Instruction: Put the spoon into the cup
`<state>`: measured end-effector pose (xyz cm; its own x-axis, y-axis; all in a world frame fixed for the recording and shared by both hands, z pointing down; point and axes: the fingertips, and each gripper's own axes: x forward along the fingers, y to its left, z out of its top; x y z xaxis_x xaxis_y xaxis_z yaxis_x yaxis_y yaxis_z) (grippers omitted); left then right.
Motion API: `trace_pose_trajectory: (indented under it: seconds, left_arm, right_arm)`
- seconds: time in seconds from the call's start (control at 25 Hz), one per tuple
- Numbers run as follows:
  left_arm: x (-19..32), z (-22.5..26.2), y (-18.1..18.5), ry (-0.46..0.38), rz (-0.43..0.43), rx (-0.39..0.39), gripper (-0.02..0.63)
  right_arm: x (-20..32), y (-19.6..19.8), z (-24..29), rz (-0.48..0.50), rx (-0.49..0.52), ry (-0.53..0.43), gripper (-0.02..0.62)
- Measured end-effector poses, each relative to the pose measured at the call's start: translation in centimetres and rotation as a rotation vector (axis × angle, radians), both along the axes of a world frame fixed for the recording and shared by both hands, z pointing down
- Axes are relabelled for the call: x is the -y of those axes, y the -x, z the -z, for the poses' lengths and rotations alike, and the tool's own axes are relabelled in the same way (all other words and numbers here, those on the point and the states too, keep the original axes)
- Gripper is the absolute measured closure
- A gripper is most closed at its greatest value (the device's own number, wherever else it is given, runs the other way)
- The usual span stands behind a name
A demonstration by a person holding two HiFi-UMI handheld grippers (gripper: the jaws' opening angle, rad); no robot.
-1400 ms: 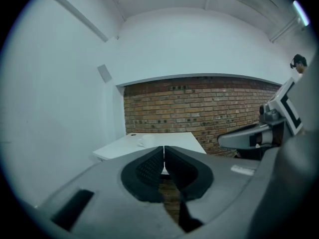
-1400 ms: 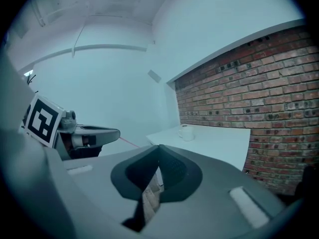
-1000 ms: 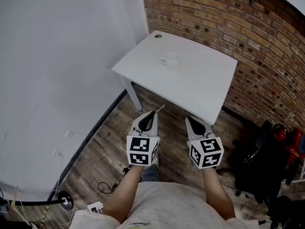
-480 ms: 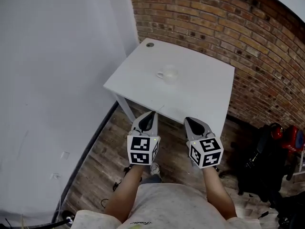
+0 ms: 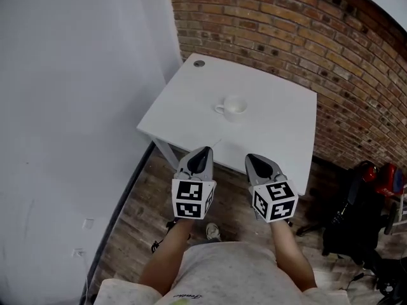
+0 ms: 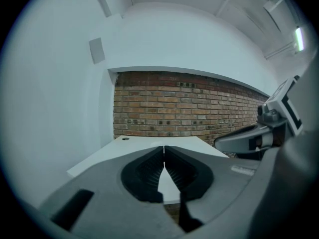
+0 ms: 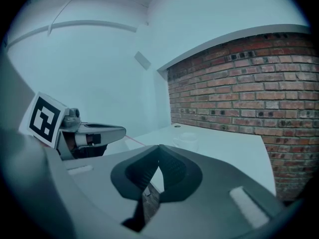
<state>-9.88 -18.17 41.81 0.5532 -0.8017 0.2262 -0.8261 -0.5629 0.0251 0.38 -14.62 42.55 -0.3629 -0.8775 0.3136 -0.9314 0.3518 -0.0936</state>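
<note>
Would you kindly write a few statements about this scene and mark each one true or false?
1. The cup stands on the white table. True.
2. The spoon lies in the cup. False: it sticks out of the closed left gripper, short of the cup.
3. The right gripper is closed on nothing. True.
4. The wall behind the table is tiled. False: it is brick.

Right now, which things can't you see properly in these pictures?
- Spoon: in the head view it is only a thin sliver past the left gripper, and its bowl is too small to tell.
- Cup: in the left gripper view it is mostly hidden behind the shut jaws.
- Table legs: in the head view nearly all are hidden under the top.
- Person's hands: in the head view they are hidden behind the marker cubes.
</note>
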Motion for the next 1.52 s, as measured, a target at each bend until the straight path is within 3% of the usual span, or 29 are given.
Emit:
trace_pose_trajectory:
  seconds: [0.56, 1.52]
  left_arm:
    - [5.6, 0.4, -0.1, -0.031, -0.073, 0.0, 0.603]
    - [19.4, -2.7, -8.5, 0.019, -0.07, 0.082, 0.603]
  right_arm:
    - [4.9, 0.3, -0.2, -0.057, -0.01, -0.007, 0.591]
    - [20.1, -5.8, -1.4, 0.01, 0.035, -0.006, 0.591]
